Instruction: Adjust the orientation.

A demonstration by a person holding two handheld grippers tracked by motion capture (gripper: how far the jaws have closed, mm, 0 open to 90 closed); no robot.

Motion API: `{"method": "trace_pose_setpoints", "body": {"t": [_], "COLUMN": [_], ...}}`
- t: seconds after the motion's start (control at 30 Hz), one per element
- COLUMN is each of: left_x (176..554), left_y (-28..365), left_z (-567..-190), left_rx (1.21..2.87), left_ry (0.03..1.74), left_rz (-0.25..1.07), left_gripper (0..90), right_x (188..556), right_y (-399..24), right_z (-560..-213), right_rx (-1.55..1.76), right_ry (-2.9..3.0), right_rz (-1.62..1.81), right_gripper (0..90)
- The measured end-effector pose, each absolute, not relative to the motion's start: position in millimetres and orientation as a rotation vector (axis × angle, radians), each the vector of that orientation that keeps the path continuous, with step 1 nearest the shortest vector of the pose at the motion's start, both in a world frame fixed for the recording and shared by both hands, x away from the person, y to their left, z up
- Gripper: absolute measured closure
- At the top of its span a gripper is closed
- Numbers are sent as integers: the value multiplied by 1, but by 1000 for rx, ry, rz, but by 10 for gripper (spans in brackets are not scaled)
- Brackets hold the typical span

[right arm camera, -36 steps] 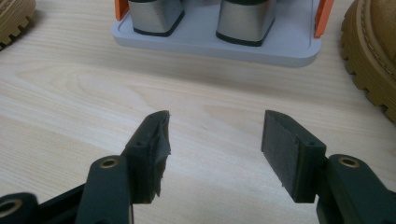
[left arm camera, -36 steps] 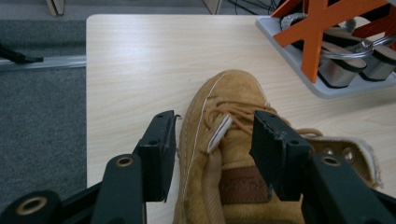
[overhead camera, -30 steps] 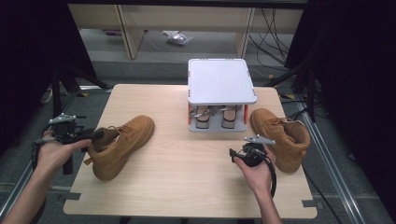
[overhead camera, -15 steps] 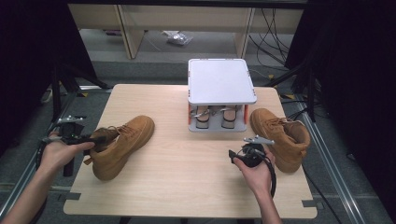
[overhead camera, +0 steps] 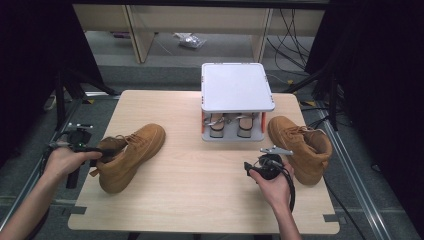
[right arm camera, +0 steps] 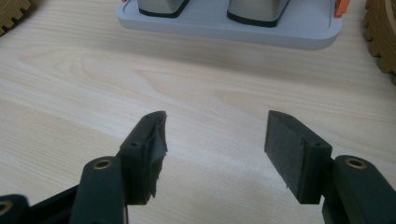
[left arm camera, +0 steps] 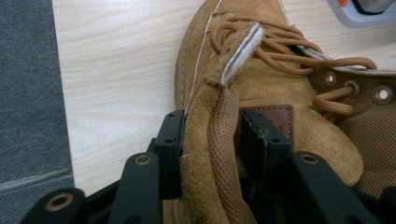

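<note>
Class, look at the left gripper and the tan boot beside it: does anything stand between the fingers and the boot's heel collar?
Nothing visible does. The left gripper has just been closing, and its fingers already sit on either side of the heel collar of the left boot, pressing against the suede.

L gripper (left arm camera: pixel 212 135) jaws have just been closing, now astride tan boot (left arm camera: pixel 261 84) heel collar w/ pull tab between; boot sits on counter (left arm camera: pixel 116 70).
</note>
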State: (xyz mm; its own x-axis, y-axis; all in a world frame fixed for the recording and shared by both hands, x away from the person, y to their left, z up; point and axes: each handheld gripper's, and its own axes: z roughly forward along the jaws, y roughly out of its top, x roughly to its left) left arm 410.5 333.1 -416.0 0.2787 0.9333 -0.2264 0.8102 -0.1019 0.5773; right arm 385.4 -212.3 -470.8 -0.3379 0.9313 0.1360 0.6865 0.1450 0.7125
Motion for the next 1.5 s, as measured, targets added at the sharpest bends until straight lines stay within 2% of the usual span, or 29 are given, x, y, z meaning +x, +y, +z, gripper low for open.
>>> {"method": "trace_pose_setpoints", "body": {"t": [0.2,0.3,0.63,1.1,1.5], "left_x": [412,413,412,408,408], "left_y": [333,334,341,351,347], "left_z": [-416,-416,-417,-424,-420], "left_rx": [1964,1990,1916,1738,1680], "left_ry": [1593,1582,1579,1584,1567], "left_rz": [260,276,202,118,134], "left_gripper": [670,743,798,819,819], "right_x": [385,385,385,384,386], "right_y": [-212,-211,-212,-213,-216], "right_z": [-472,-474,-474,-475,-477], "right_rx": [1567,1568,1578,1596,1583], "right_ry": [2095,2102,2105,2093,2090], "right_rz": [1000,1013,1011,999,1029], "right_gripper": [395,395,395,396,396]}}
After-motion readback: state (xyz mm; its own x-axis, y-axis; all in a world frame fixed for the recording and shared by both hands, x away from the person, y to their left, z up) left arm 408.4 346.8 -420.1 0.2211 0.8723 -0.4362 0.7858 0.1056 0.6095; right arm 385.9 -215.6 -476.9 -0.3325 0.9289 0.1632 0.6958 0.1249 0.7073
